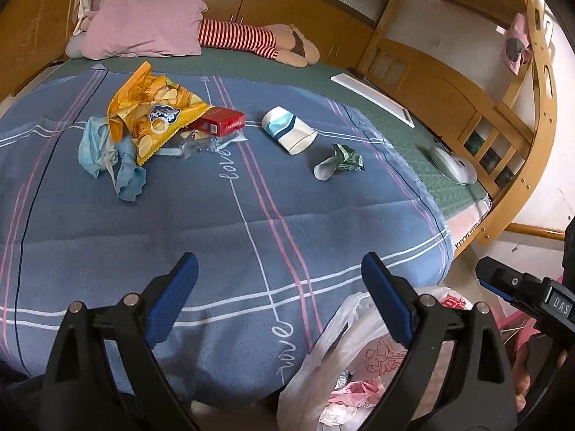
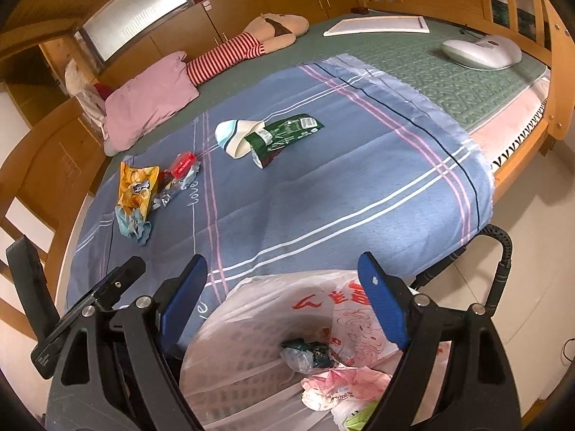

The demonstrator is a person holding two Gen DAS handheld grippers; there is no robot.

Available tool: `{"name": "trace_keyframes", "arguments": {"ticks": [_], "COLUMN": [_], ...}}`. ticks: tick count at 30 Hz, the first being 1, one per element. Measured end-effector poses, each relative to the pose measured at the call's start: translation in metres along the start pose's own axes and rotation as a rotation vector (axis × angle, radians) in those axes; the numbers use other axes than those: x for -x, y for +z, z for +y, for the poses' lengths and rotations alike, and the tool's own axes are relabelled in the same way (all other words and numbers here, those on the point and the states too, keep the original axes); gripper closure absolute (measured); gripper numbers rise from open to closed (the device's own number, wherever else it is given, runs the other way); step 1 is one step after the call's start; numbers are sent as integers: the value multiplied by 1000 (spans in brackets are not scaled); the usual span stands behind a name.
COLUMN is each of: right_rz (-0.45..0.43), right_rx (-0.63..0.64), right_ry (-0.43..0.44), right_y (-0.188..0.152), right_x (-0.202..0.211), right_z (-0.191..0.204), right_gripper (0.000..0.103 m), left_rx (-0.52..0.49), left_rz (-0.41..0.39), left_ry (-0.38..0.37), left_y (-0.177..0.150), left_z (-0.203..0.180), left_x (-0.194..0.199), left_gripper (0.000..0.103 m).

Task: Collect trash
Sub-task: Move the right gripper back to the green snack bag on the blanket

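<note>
Above the blue blanket (image 1: 251, 215): left gripper (image 1: 280, 298), jaws spread wide, empty; chip bag (image 1: 151, 111), red box (image 1: 222, 124), paper cup (image 1: 287, 133), green wrapper (image 1: 345, 160) ahead; right gripper (image 2: 284, 301), equally wide, empty, over the trash bag (image 2: 273, 323).

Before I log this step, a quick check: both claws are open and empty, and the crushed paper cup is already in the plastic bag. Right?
Not quite. The left claw and right claw are open and empty, but the crushed paper cup is not in the plastic bag; it lies on the blue blanket, as the left wrist view shows.
</note>
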State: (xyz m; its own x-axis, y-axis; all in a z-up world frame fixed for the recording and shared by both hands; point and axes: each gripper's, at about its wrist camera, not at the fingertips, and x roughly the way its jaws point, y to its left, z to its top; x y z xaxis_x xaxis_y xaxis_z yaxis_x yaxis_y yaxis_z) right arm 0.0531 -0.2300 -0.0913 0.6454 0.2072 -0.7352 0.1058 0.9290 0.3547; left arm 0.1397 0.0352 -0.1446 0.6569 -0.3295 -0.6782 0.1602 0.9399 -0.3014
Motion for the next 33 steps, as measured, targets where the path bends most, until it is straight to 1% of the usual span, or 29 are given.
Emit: {"name": "trace_keyframes", "arguments": {"ticks": [4,7,10,13,20,25,28,31,33], "right_rz": [3,13,26,34,35,38,36,26,11], "right_rx": [16,19,24,38,53,46,45,47,40], "right_ry": [1,3,7,9,14,14,13,10,17], "right_y": [1,1,0,-2,-1,-1,0,3,13], "right_x": [-3,-7,-11,-14,-16,-16,-17,-17,-17], "right_z": [9,15,21,28,36,36,35,34,35], "right_gripper": [19,19,19,19,19,19,19,19,19], "left_rx": [13,34,75,116,100,110,115,125,136], "left_rz": [-6,-17,-29,-19,-15,-12,-24,-66,-94], "left_ry": [-1,12,32,25,38,49,84,154,190], "left_y": [0,0,2,2,2,2,2,3,3], "left_z": [3,7,14,22,19,20,21,24,26], "left_x": [2,4,5,3,2,1,2,8,12], "left_gripper": [11,10,10,9,9,9,9,9,9]}}
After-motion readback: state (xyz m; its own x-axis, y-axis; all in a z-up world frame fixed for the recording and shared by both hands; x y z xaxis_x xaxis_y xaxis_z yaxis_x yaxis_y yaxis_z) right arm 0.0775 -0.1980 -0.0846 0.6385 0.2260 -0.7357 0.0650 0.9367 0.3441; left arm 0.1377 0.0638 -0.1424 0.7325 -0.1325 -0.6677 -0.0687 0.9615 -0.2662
